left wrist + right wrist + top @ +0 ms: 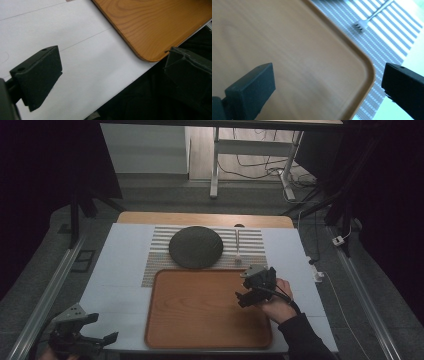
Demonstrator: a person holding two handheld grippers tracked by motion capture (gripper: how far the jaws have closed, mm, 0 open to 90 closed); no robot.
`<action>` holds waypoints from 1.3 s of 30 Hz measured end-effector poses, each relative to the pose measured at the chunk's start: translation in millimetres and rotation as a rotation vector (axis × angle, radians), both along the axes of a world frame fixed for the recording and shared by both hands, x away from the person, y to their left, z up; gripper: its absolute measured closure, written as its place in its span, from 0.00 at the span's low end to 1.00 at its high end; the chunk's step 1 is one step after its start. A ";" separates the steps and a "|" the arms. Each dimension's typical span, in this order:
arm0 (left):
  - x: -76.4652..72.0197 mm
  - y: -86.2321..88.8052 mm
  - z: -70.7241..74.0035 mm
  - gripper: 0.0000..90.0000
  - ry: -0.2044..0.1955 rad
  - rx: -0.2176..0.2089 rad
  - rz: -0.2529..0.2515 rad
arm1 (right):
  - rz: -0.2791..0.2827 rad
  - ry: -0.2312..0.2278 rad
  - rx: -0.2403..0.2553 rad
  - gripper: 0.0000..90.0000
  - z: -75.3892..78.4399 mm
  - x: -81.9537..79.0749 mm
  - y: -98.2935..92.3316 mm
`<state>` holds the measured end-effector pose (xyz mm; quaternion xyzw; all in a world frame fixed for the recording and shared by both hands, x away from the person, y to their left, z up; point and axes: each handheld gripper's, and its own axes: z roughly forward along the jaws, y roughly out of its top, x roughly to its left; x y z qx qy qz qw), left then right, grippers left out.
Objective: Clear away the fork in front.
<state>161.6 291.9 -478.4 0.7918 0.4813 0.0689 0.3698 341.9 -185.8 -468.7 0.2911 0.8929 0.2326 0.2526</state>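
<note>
The right hand-held gripper [248,290] hangs over the far right corner of the wooden tray [200,310], its jaws spread wide with nothing between them. In the right gripper view one jaw sits above the tray's bare wood and the other above the striped mat [387,45] past the tray's rounded corner. The person's right hand [280,302] grips it from behind, a dark sleeve trailing to the bottom edge.

The left hand-held gripper [95,332] is well apart from it, at the near left corner of the counter [120,270], also wide open and holding nothing; one jaw is over the white surface, the other past the counter's edge, near the tray's near corner [150,56].

Beyond the tray, a dark round plate [195,247] rests on the striped mat. A fork [237,247] lies just right of it, tines toward the tray.
</note>
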 end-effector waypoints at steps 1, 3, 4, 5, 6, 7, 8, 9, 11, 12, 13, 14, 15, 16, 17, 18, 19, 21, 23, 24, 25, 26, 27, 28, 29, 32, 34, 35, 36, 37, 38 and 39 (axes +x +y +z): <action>0.0 0.0 -0.1 0.01 0.001 -0.001 0.000 | -0.008 -0.004 -0.005 0.00 -0.3 4.1 0.7; 0.1 0.0 -0.1 0.01 0.001 -0.001 0.001 | -0.014 -0.005 -0.007 0.00 -0.5 6.4 1.2; 0.1 0.0 -0.1 0.01 0.002 -0.001 0.001 | -0.015 -0.010 -0.011 0.00 -1.0 10.6 1.7; 0.2 0.0 -0.1 0.01 0.002 0.000 0.000 | -0.022 -0.012 -0.018 0.00 -1.3 13.5 2.3; 0.2 0.0 -0.2 0.01 0.002 0.000 0.000 | -0.023 -0.016 -0.025 0.00 -1.9 16.8 2.7; 0.2 -0.1 -0.2 0.01 0.003 0.000 0.000 | -0.026 -0.018 -0.031 0.00 -2.5 19.8 3.2; 0.3 -0.1 -0.2 0.01 0.002 0.002 0.000 | -0.031 -0.020 -0.039 0.00 -3.1 22.9 3.7; 0.3 -0.2 -0.2 0.01 0.003 0.001 0.000 | -0.037 -0.025 -0.047 0.00 -4.7 28.2 4.7; 0.4 -0.2 -0.2 0.01 0.004 0.002 -0.002 | -0.040 -0.027 -0.054 0.00 -5.4 31.1 5.2; 0.4 -0.3 -0.2 0.01 0.004 0.003 -0.002 | -0.040 -0.029 -0.055 0.00 -6.4 34.6 5.7; 0.4 -0.5 -0.3 0.01 0.005 0.003 -0.002 | -0.042 -0.032 -0.057 0.00 -6.9 37.3 6.1; 0.5 -0.6 -0.3 0.01 0.004 0.005 -0.002 | -0.042 -0.032 -0.063 0.00 -7.0 39.7 6.7; 0.5 -0.6 -0.3 0.01 0.005 0.005 -0.003 | -0.042 -0.034 -0.067 0.00 -7.4 42.0 7.4; 0.6 -0.7 -0.3 0.01 0.006 0.005 -0.004 | -0.041 -0.039 -0.076 0.00 -7.5 44.2 8.1; 0.6 -0.7 -0.4 0.01 0.007 0.005 -0.004 | -0.040 -0.043 -0.084 0.00 -7.3 46.1 8.9; 0.6 -0.7 -0.3 0.01 0.007 0.005 -0.004 | -0.041 -0.051 -0.089 0.00 -7.4 48.1 9.6; 0.7 -0.6 -0.4 0.01 0.008 0.005 -0.005 | -0.044 -0.054 -0.098 0.00 -7.3 50.3 10.3; 0.8 -0.7 -0.4 0.01 0.009 0.005 -0.006 | -0.047 -0.063 -0.108 0.01 -7.3 54.5 11.7; 0.9 -0.9 -0.4 0.01 0.010 0.006 -0.007 | -0.050 -0.075 -0.122 0.06 -7.4 58.4 12.9; 0.9 -1.1 -0.5 0.01 0.009 0.008 -0.005 | -0.044 -0.078 -0.135 0.08 -7.8 63.1 14.2; 1.0 -1.2 -0.5 0.01 0.010 0.008 -0.006 | -0.044 -0.078 -0.135 0.08 -7.8 63.1 14.2; 1.2 -1.3 -0.6 0.01 0.012 0.009 -0.006 | -0.045 -0.089 -0.141 0.10 -8.6 64.6 15.0; 1.2 -1.4 -0.7 0.01 0.013 0.008 -0.006 | -0.040 -0.094 -0.153 0.13 -9.4 67.3 16.4; 1.3 -1.4 -0.7 0.01 0.014 0.008 -0.007 | -0.036 -0.096 -0.161 0.14 -9.9 69.0 17.1; 1.3 -1.3 -0.7 0.01 0.014 0.009 -0.007 | -0.029 -0.106 -0.178 0.16 -11.0 71.5 18.6; 1.4 -1.4 -0.7 0.01 0.015 0.010 -0.008 | -0.008 -0.123 -0.222 0.24 -14.2 75.9 22.4; 1.4 -1.4 -0.8 0.01 0.015 0.010 -0.009 | 0.014 -0.136 -0.272 0.33 -18.5 80.2 26.3; 1.4 -1.5 -0.8 0.01 0.015 0.010 -0.010 | 0.014 -0.136 -0.272 0.33 -18.5 80.2 26.3; 1.4 -1.7 -0.8 0.01 0.016 0.012 -0.010 | 0.020 -0.129 -0.281 0.35 -19.0 80.6 27.3; 1.5 -1.9 -0.9 0.01 0.016 0.013 -0.011 | 0.035 -0.140 -0.310 0.41 -20.9 82.3 30.4; 1.5 -2.1 -0.9 0.01 0.016 0.014 -0.011 | 0.035 -0.140 -0.310 0.41 -20.9 82.3 30.4; 1.5 -2.3 -0.9 0.01 0.017 0.016 -0.013 | 0.045 -0.143 -0.328 0.47 -22.6 84.0 33.3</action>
